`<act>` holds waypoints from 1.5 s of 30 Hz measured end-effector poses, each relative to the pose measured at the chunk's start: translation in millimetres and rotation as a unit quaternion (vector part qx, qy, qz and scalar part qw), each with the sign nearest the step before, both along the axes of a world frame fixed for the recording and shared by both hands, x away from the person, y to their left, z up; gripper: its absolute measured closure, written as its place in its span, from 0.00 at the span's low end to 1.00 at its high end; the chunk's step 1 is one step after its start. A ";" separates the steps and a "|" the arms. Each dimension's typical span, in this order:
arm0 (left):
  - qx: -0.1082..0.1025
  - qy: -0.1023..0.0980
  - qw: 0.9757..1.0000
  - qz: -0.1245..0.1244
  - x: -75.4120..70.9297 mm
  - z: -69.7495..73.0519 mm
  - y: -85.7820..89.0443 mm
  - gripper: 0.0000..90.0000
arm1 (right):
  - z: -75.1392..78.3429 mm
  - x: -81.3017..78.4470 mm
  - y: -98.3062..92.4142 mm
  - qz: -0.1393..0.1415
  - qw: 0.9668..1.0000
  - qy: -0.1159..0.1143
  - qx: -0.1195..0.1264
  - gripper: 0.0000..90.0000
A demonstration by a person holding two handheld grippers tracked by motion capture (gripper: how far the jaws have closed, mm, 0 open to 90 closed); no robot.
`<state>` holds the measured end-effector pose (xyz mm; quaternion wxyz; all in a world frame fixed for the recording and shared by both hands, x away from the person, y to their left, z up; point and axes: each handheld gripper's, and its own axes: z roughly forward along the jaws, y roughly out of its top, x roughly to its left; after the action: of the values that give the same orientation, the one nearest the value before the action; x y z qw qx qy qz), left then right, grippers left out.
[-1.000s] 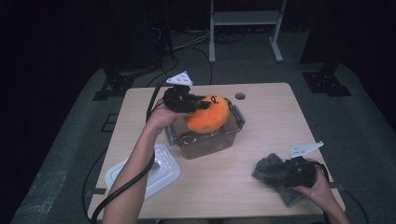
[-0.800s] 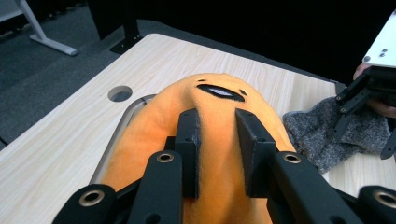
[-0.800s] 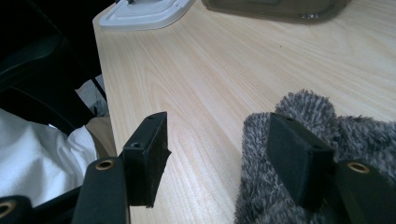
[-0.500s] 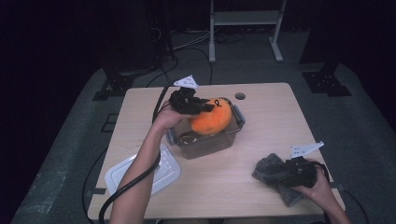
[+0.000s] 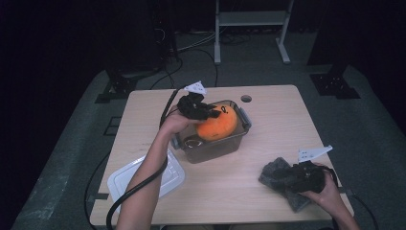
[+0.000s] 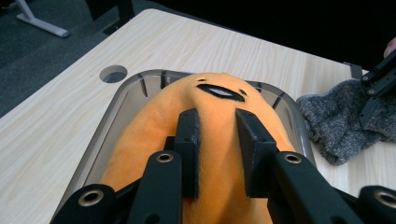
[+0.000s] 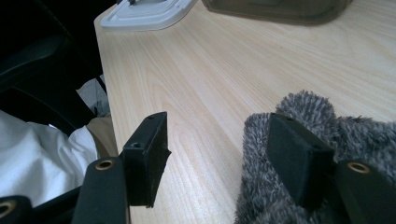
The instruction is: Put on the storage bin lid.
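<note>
The left gripper (image 6: 217, 140), clamped on the orange plush (image 5: 218, 125) half inside the box (image 5: 242, 136), should press it fully down before letting go, while the right gripper (image 7: 224, 154) rests open at the grey cloth (image 5: 277, 173).

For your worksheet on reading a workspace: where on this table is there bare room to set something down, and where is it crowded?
Bare wood lies along the table's far edge past the clear bin, down its right side between bin and grey fuzzy cloth, and in front between white lid and cloth. Crowded: the bin, filled by the orange plush that the left gripper pinches, and the near corners.
</note>
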<state>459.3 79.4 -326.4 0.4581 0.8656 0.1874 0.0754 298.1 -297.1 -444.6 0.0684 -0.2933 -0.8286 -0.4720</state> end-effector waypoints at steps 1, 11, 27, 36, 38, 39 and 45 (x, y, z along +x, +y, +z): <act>-0.002 0.001 1.000 -0.001 0.6 -1.4 -1.1 0.80 | 0.0 0.0 0.0 0.000 1.000 0.000 0.000 0.42; 0.013 0.007 1.000 -0.006 4.4 -10.2 -7.7 0.80 | 0.8 -0.6 -1.1 0.000 1.000 -0.002 0.002 0.42; 0.036 0.018 0.999 -0.017 5.4 -17.4 -16.7 0.80 | 1.3 -1.2 -1.2 0.001 1.000 -0.003 0.002 0.42; 0.057 0.024 0.998 -0.020 5.5 -21.1 -18.9 0.78 | 1.3 -1.3 -0.3 0.001 1.000 -0.002 0.002 0.42; 0.057 0.024 0.998 -0.020 5.3 -21.5 -19.6 0.78 | 1.3 -1.3 -0.3 0.002 1.000 -0.002 0.001 0.42; 0.057 0.024 0.998 -0.020 5.3 -21.5 -19.6 0.78 | 1.3 -1.2 -0.4 0.002 1.000 -0.002 0.001 0.42; 0.065 0.025 0.997 -0.022 5.0 -21.1 -21.5 0.77 | 1.1 -1.1 -0.2 0.002 1.000 -0.001 0.001 0.42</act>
<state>464.3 57.9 -347.5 0.3978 0.8990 0.1746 0.0552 296.9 -297.3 -443.5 0.0685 -0.2910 -0.8285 -0.4735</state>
